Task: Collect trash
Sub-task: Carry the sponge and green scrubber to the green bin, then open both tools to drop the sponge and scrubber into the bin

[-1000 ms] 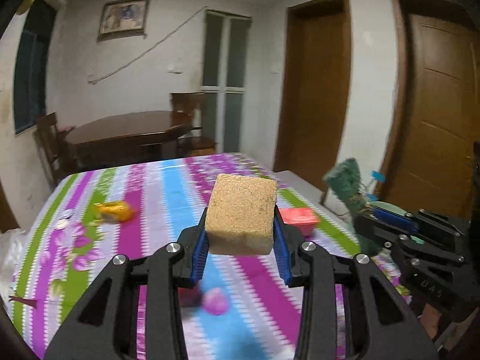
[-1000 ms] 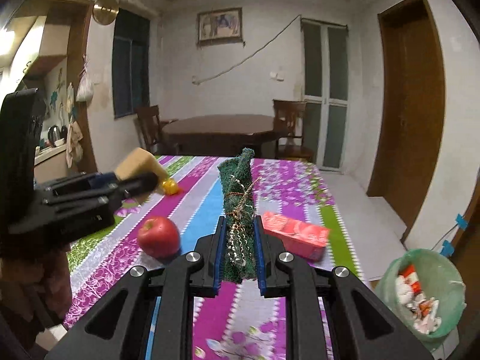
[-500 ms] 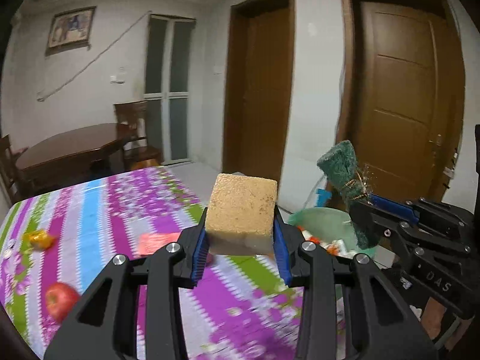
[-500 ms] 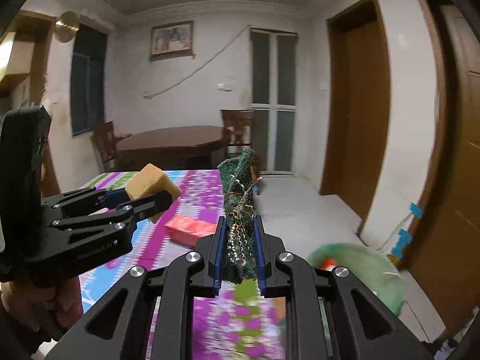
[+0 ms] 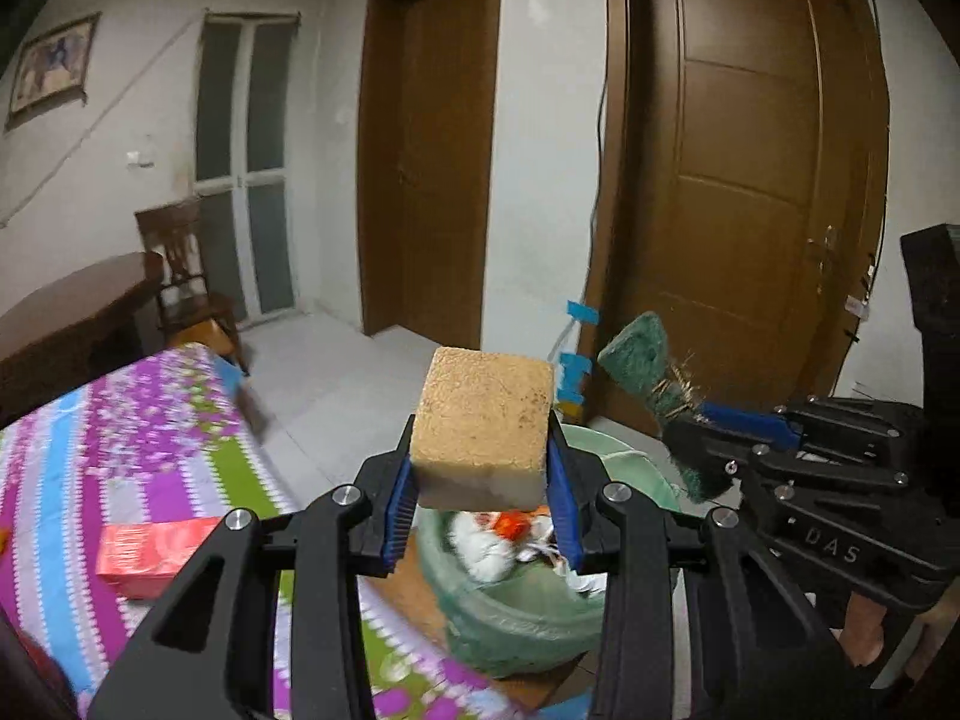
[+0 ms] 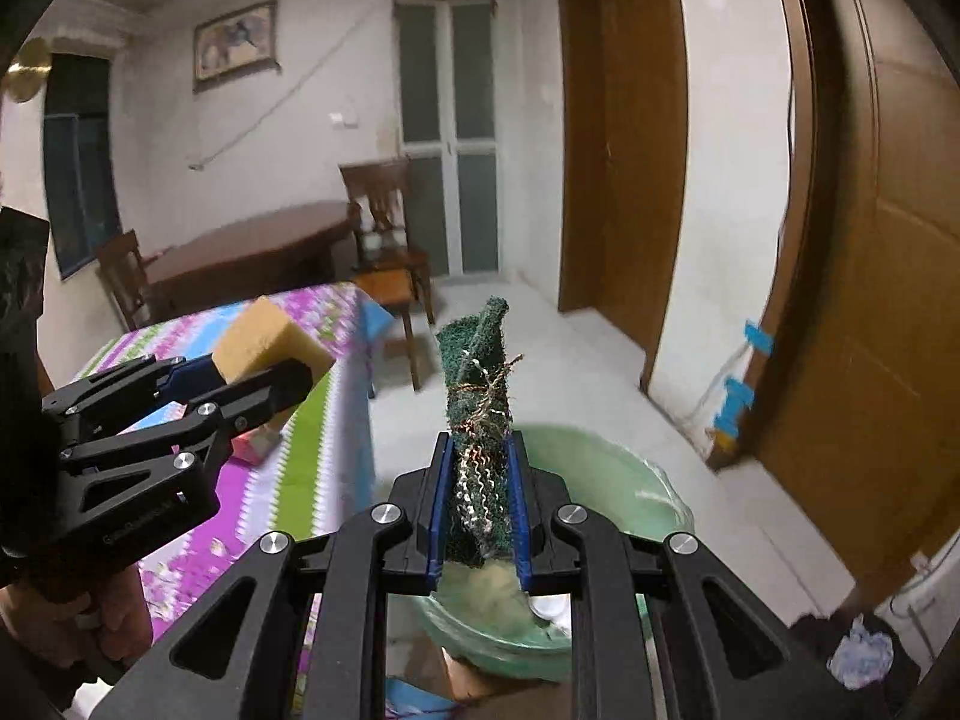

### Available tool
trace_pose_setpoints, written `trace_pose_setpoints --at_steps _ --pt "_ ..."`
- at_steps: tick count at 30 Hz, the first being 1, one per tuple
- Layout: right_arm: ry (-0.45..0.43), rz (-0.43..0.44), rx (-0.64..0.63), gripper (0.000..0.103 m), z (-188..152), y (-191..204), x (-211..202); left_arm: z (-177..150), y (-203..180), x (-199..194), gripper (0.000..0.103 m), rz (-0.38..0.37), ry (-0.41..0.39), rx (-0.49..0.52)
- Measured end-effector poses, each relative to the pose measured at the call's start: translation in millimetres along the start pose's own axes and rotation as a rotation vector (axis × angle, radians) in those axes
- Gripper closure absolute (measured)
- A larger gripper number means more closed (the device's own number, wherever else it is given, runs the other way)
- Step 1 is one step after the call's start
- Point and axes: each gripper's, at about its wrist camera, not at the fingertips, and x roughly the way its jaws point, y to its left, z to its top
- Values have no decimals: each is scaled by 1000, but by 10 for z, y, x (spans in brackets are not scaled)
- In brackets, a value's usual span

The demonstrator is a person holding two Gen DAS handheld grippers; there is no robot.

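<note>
Bin time, basically. A second ago both cameras were looking down the striped tablecloth (image 5: 180, 468) at the apple and wrappers; now they've swung round to the doors, and the green trash bin (image 6: 606, 462) sits right under both tools. The left gripper (image 5: 483, 483) is pinching the yellow sponge block (image 5: 483, 426) between its blue pads, same grip as before. The right gripper (image 6: 477, 504) has its jaws squeezed tight on the green scouring pad (image 6: 480, 396), the one with metal wire tangled in it. In both wrist views the bin's opening shows just past the fingertips, with white and orange rubbish already inside. So the carry looks pretty much finished and dropping is next, I'd guess. It's blurry though, so I can't swear either item is fully over the rim. The red packet (image 5: 159, 555) is left on the table.
</note>
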Motion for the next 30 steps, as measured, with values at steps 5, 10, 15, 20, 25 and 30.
trace_pose_setpoints --at_steps 5,10,15,20,25,30 --pt "81 -3 45 85 -77 -378 361 -31 -159 379 67 -34 59 3" --pt "130 -6 79 85 -136 -616 667 -122 -236 651 67 -40 113 5" --pt "153 -16 90 85 -170 -703 852 -213 -293 852 67 -25 151 17" --pt "166 -16 94 85 -193 -683 940 -246 -301 946 67 -13 169 21" --pt "173 -16 97 85 -222 -650 981 -240 -331 990 67 -9 174 20" --pt "172 -17 97 85 -234 -605 966 -223 -350 1005 67 -7 176 20"
